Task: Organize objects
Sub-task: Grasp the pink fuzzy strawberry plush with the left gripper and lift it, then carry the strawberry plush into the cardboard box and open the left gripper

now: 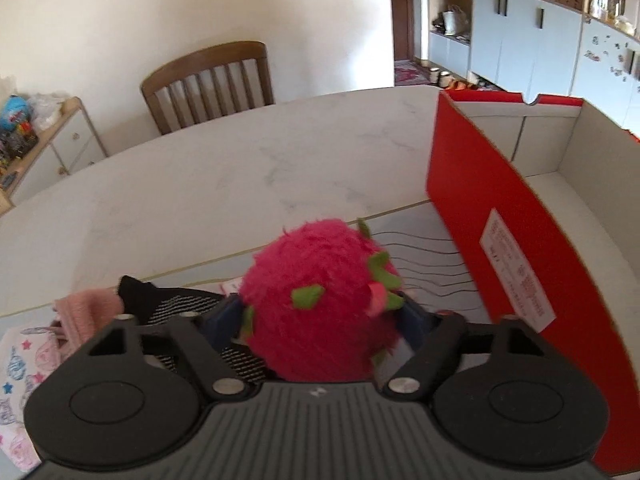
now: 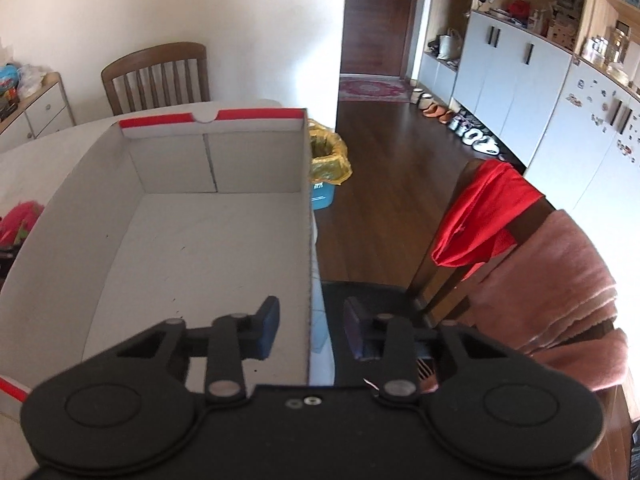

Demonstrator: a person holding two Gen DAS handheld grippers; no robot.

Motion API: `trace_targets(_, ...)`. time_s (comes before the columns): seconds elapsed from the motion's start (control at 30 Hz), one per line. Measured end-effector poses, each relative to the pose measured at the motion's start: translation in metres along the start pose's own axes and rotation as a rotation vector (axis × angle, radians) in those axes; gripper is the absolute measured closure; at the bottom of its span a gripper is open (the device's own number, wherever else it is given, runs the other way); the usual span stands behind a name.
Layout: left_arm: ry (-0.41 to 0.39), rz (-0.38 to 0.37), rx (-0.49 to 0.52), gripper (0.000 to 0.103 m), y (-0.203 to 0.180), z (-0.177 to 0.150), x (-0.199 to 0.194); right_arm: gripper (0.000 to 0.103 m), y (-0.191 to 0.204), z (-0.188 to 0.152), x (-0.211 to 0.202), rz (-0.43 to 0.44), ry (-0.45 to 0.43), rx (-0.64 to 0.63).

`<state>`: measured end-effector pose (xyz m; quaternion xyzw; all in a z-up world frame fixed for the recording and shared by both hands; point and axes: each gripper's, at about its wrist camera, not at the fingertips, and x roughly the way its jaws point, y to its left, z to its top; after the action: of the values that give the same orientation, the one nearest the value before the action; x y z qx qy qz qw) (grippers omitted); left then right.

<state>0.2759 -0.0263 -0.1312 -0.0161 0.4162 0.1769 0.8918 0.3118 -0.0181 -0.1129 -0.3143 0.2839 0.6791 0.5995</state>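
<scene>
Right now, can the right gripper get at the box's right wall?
Probably yes: the right gripper straddles the right wall of the box, one finger inside, one outside, jaws open, nothing else between.

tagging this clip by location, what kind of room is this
Most likely a home dining area opening onto an entry hall: a wooden dining chair at a pale table, shoes lined under tall cupboards, and a front door.

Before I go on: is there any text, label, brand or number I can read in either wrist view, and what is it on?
Nothing can be read.
White label on the red box: red print, too blurred.
Blue bin beside the box: white mark, too small.
Patterned cloth on the table: printed lettering, not legible.
</scene>
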Motion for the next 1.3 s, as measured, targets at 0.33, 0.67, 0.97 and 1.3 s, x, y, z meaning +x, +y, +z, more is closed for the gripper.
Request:
trace_targets(0.33,-0.021,0.036,0.045,0.046,-0.003,0.002,-0.009,0.099,0.000,0.002,0.006,0.011,0.028,0.000)
trace_targets(0.67,-0.063,-0.039,-0.012,0.047,0.004,0.005,-0.058,0.101,0.003,-0.002,0.006,0.065,0.004,-0.064)
trace_targets(0.97,-0.151,-0.147,0.037,0.047,-0.028,0.041,-0.123,0.101,0.012,0.000,0.008,0.151,0.005,-0.126)
trace_targets(1.3,-0.028,-0.274,0.122,0.046,-0.094,0.070,-0.084,0.101,0.018,0.004,0.006,0.175,0.023,-0.141)
